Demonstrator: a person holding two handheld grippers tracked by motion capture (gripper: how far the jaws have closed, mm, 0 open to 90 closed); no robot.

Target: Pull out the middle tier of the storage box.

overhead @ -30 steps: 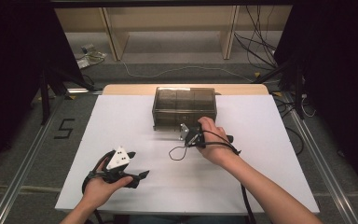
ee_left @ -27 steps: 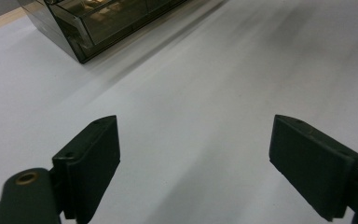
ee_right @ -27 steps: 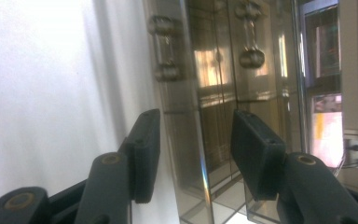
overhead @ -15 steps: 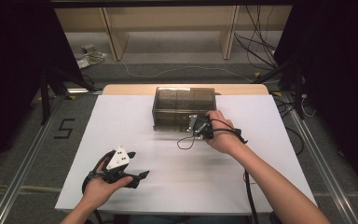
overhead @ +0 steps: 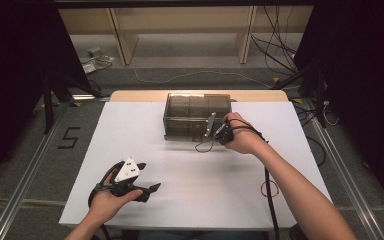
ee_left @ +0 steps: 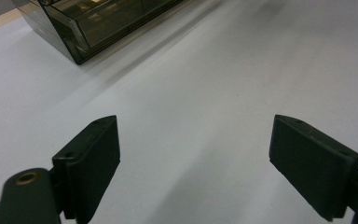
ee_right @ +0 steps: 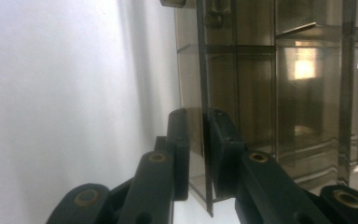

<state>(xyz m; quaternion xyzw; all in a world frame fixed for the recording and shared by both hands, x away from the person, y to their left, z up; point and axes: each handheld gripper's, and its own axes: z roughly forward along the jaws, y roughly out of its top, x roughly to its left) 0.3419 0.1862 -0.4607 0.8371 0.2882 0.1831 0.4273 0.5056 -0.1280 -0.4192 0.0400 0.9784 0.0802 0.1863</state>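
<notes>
- My right gripper [ee_right: 195,154] has its jaws clamped on the thin front panel [ee_right: 206,93] of the smoky box [overhead: 190,112].
- My left gripper [ee_left: 196,163] rests on the white table [overhead: 190,180], jaws wide apart, holding nothing.
- I judge the panel is gripped, but opening it is not yet done.

Three views around the smoked plastic box [overhead: 197,116]

High view: fixed above the near table edge, facing forward and down, well back from the box, taking in the white table [overhead: 130,130] and floor beyond. Left gripper view: low over the table, near, box corner [ee_left: 74,28] at upper left. Right gripper view: turned sideways, right against the box wall [ee_right: 270,93]. Shared by all three: box and tabletop.
</notes>
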